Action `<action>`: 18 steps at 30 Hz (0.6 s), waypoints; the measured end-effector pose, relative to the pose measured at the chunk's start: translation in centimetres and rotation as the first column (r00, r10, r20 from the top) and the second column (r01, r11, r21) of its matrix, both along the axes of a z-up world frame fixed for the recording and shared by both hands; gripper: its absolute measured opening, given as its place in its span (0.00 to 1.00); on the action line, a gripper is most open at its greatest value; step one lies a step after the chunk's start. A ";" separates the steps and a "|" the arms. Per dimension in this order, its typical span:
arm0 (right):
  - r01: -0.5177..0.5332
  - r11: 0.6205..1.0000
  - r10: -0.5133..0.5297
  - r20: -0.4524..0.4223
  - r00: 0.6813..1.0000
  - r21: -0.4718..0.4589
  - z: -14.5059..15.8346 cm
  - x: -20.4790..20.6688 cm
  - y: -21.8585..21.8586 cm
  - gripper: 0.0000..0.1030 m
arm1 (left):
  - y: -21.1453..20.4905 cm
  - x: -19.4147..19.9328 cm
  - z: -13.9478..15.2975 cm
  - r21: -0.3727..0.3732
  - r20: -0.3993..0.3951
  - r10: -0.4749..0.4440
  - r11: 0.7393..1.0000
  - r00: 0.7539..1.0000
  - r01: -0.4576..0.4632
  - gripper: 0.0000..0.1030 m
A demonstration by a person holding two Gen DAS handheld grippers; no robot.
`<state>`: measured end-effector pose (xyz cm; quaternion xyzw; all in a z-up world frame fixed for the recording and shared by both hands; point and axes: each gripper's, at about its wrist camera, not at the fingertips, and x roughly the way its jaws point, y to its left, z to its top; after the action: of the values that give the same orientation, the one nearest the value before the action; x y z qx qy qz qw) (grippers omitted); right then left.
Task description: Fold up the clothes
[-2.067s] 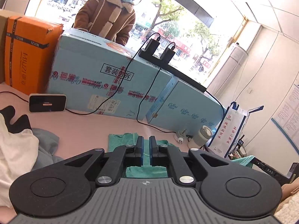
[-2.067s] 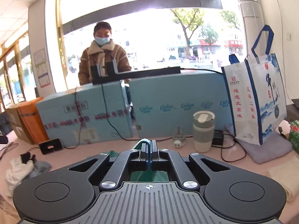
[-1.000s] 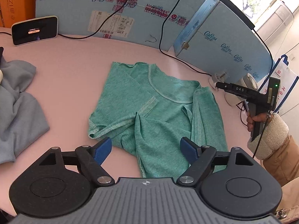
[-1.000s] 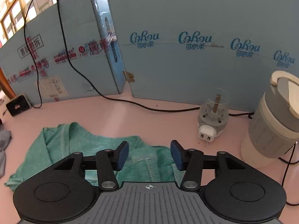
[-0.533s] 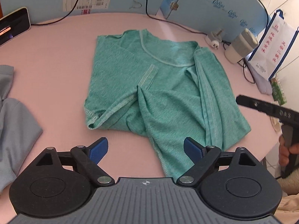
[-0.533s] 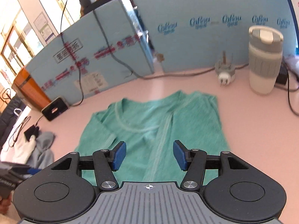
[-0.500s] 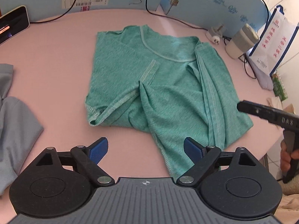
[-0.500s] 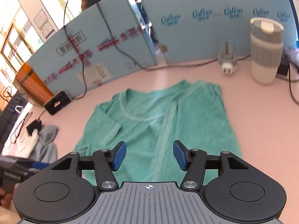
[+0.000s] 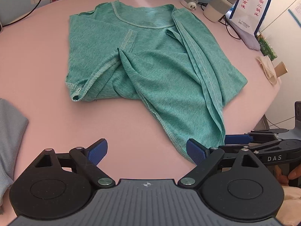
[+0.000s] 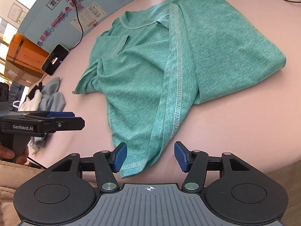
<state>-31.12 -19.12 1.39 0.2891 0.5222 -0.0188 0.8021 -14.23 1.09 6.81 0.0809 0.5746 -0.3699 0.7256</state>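
Green knit fabric fills the middle of both views: a short-sleeved T-shirt (image 9: 150, 60) lies rumpled and partly folded on a pale pink table (image 9: 37, 47), neckline away from the cameras and one long hemmed flap trailing toward the table's near edge. The left claw (image 9: 146, 153) hovers just short of the shirt's near hem with its blue pads (image 9: 97, 150) spread wide and opening further; only bare table lies between them, though the right-hand pad sits at the tip of the trailing flap. The right claw (image 10: 149, 157) hovers over that same tip, its pads standing moderately apart, with the flap's hemmed end (image 10: 135, 162) lying between them, not pinched. Each claw shows at the edge of the other's view, held by a hand in a tan sleeve. Beyond the shirt's neckline stand pale blue cartons (image 10: 75, 5) with black cables across them. Left of the shirt lie a phone (image 10: 54, 60) and a heap of grey and white clothes (image 10: 47, 96); right of it, a lidded cup (image 9: 218, 5) and a printed tote bag (image 9: 252, 5).
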 end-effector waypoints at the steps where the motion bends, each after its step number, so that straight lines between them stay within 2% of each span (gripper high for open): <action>1: 0.000 1.000 0.000 -0.005 1.000 0.001 -0.3 0.0 0.3 0.55 | 0.3 0.0 -0.1 0.001 -0.001 0.005 1.000 1.000 -0.005 0.88; 5: 0.015 1.000 -0.015 -0.003 1.000 -0.003 -0.9 -0.1 1.1 0.57 | 1.7 0.0 -0.3 0.009 -0.004 0.026 1.000 1.000 -0.026 0.88; 7: 0.037 0.999 -0.037 0.010 0.999 -0.014 -1.0 -0.2 1.3 0.54 | 2.1 0.0 -0.4 0.013 -0.003 0.032 0.999 0.999 -0.032 0.88; 8: 0.041 0.999 -0.041 0.015 0.999 -0.029 -0.9 -0.3 1.5 0.48 | 2.3 0.0 -0.5 0.011 -0.003 0.033 0.999 0.999 -0.033 0.88; 9: 0.044 0.998 -0.043 0.020 0.999 -0.052 -0.8 -0.5 1.7 0.34 | 2.5 0.1 -0.4 0.006 -0.002 0.032 0.999 0.999 -0.032 0.88; 10: 0.049 0.996 -0.048 0.020 0.999 -0.069 -0.8 -0.6 1.9 0.26 | 2.5 0.1 -0.4 -0.003 0.001 0.029 1.000 1.000 -0.029 0.88; 11: 0.066 0.996 -0.065 0.020 0.998 -0.066 -0.9 -0.8 1.7 0.13 | 2.6 0.1 -0.3 -0.012 0.005 0.025 1.000 1.000 -0.025 0.88; 12: 0.083 0.995 -0.082 0.019 0.996 -0.063 -1.0 -0.9 1.6 0.07 | 2.6 0.2 -0.1 -0.028 0.012 0.019 0.999 1.000 -0.018 0.88; 15: 0.105 0.994 -0.104 0.065 0.992 -0.011 -0.5 -1.5 1.3 0.03 | 2.6 0.5 0.7 -0.103 0.062 -0.014 0.994 0.998 0.020 0.88; 18: 0.117 0.991 -0.126 0.129 0.984 0.069 0.8 -1.8 0.9 0.03 | 2.1 1.0 1.6 -0.169 0.164 -0.050 0.983 0.985 0.078 0.88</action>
<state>-32.96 -18.26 2.20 0.3455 0.4491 -0.0322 0.8233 -13.20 3.24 8.40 0.0648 0.4771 -0.4345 0.7612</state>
